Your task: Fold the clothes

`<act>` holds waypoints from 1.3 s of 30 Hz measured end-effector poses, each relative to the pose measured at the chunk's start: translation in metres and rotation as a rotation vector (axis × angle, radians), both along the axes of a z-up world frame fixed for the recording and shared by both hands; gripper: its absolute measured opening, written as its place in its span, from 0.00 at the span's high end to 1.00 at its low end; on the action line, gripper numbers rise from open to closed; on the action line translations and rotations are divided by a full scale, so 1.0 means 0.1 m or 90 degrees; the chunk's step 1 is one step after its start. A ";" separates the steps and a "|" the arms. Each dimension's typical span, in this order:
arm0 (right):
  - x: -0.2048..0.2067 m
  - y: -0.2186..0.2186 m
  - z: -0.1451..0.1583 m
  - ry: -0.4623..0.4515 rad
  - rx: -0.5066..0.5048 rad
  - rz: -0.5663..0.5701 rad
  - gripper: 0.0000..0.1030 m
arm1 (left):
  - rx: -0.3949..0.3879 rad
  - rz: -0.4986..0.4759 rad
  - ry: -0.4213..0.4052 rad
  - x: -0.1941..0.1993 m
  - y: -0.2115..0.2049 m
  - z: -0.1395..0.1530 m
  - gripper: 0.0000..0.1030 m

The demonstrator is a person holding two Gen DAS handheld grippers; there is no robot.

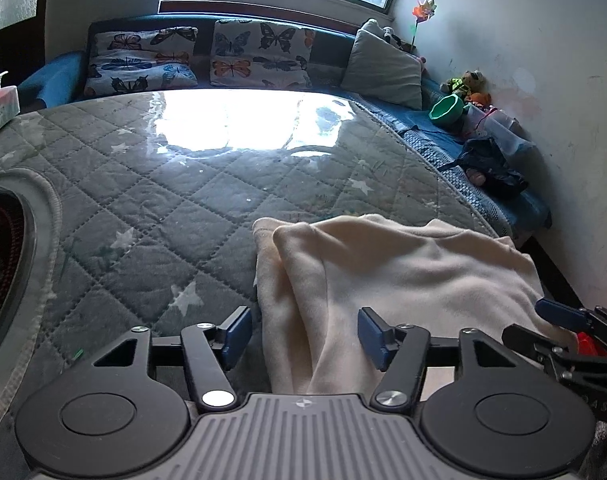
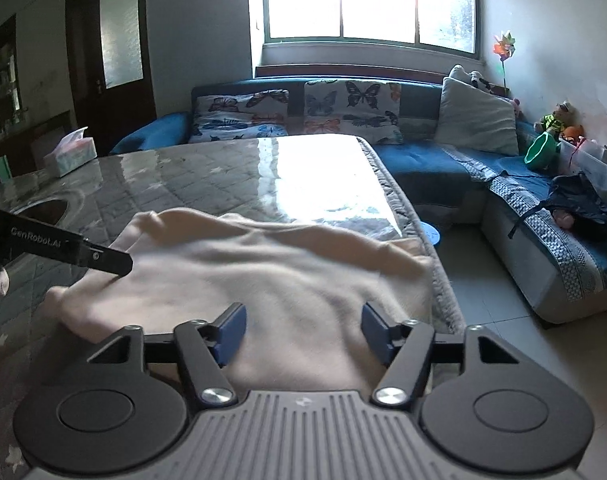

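1. The garment (image 2: 239,276) lies on the bench (image 2: 207,176) at its near right edge.
2. A tissue box (image 2: 69,156) stands at the bench's far left.
3. The sofa (image 2: 435,168) runs behind and to the right of the bench.
4. Cushions (image 2: 343,110) lean on the sofa under the window (image 2: 367,0).

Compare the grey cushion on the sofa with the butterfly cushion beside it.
The grey cushion is plain, while the butterfly cushion is white, printed with dark, blue and orange butterflies. The grey cushion leans tilted in the sofa's corner; the butterfly cushion stands square against the backrest under the window. Both are soft cushions propped upright on the blue sofa.
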State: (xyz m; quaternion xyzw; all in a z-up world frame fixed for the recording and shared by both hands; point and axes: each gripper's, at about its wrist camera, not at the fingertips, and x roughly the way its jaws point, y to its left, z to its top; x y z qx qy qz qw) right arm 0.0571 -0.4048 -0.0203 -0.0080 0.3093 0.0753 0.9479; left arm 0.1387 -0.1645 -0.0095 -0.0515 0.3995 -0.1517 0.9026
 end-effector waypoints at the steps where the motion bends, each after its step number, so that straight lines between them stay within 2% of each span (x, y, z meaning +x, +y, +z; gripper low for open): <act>1: -0.01 0.01 0.00 0.001 -0.002 0.002 0.34 | 0.002 -0.002 -0.001 -0.02 0.00 0.00 0.39; 5: -0.07 0.06 -0.02 0.001 -0.008 0.006 0.29 | 0.011 -0.007 -0.006 -0.07 -0.02 -0.02 0.33; 7: -0.09 0.07 -0.03 0.001 -0.007 0.006 0.23 | 0.016 -0.009 -0.008 -0.10 -0.02 -0.02 0.33; 24: -0.11 0.16 -0.12 -0.008 -0.019 -0.003 0.06 | 0.045 -0.010 -0.036 -0.27 -0.01 -0.09 0.18; 26: -0.11 0.18 -0.12 -0.010 -0.023 -0.004 0.00 | 0.047 -0.010 -0.039 -0.29 0.00 -0.10 0.17; 39: -0.15 0.20 -0.12 -0.023 -0.029 -0.006 0.00 | 0.056 -0.015 -0.048 -0.40 0.04 -0.12 0.10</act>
